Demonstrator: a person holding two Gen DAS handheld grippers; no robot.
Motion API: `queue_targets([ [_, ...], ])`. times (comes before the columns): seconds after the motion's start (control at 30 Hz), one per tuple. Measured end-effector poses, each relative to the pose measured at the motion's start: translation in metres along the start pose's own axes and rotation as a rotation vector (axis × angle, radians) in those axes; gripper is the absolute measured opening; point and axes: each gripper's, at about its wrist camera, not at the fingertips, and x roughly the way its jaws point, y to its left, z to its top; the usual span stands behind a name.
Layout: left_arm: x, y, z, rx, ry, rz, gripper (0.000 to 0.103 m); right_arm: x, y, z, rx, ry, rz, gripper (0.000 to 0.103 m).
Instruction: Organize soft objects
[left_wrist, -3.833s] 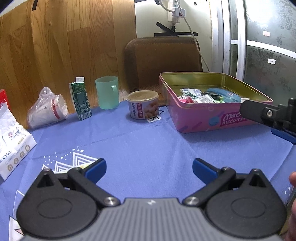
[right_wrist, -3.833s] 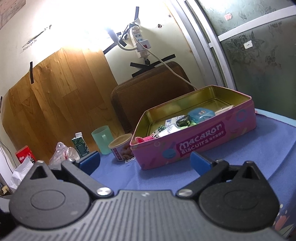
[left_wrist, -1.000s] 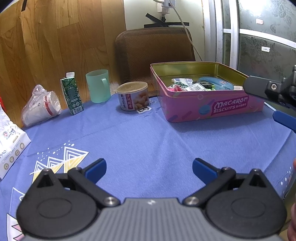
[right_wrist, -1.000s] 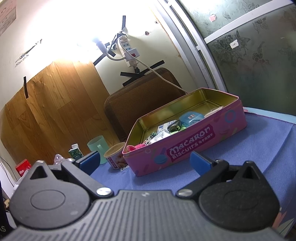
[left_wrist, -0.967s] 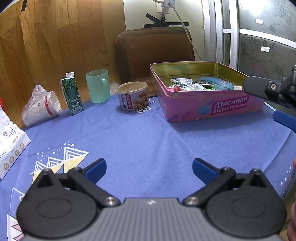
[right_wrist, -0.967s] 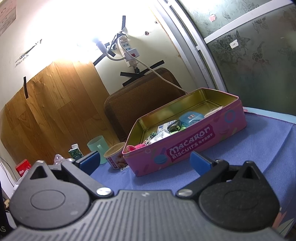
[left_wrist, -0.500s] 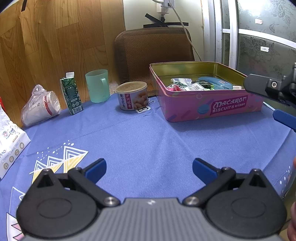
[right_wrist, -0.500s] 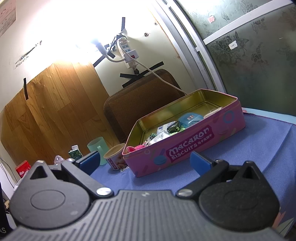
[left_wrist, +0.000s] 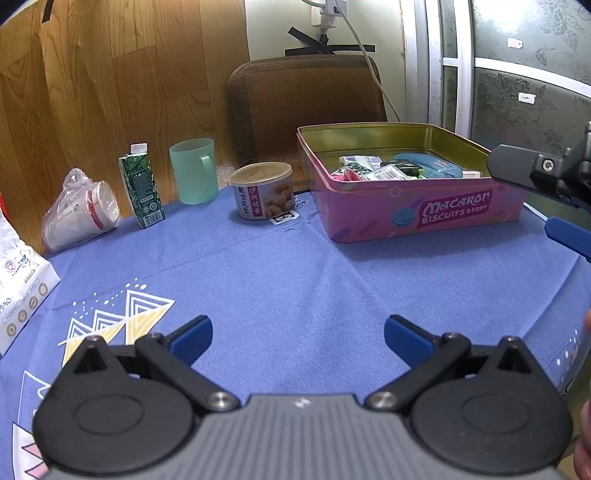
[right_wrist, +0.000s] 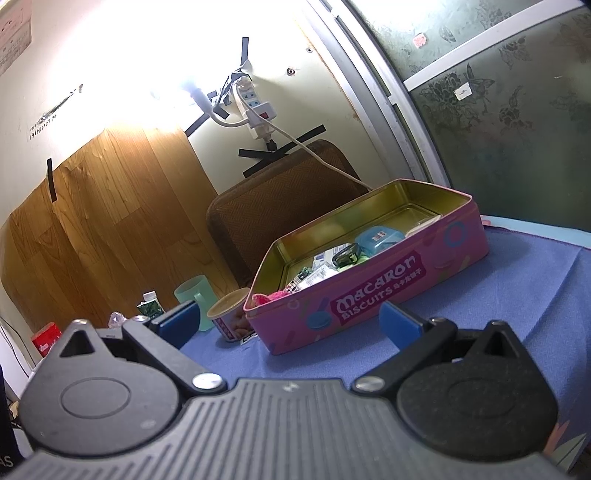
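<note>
Left tongs (left_wrist: 297, 338): spread wide, nothing between the blue tips, hanging low over the blue cloth of the surface (left_wrist: 295, 280).
Right tongs (right_wrist: 288, 325): also released and empty, tilted, pointing toward the tin; from the left wrist view one black arm and a blue tip poke in at the right edge.
Pink tin (left_wrist: 424, 210): lid off, "Macaron Biscuits" on its side, standing on the far right part of the surface, well ahead of both tongs.
Soft objects: a pink fuzzy item (right_wrist: 275, 295) lies in the tin's near-left corner; beside it small packets (left_wrist: 386, 171) and a light blue case (left_wrist: 430, 164), all inside the tin.
Peanut can (left_wrist: 263, 192): upright just left of the tin, apart from it.
Green mug (left_wrist: 192, 170): behind and left of the can, handle to the right.
Green carton (left_wrist: 141, 186): upright, left of the mug.
Bagged paper cups (left_wrist: 79, 210): lying on their side, further left.
White packet (left_wrist: 20, 291): at the left edge of the surface.
Brown chair back (left_wrist: 303, 99): behind the surface.
</note>
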Motion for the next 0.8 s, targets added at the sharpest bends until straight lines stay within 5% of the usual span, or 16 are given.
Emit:
queue_targets([
  [0.8, -0.0001, -0.0013, -0.0004, 0.000, 0.002, 0.000, 0.103, -0.0003, -0.0015, 0.0011, 0.001, 0.001, 0.002, 0.103],
])
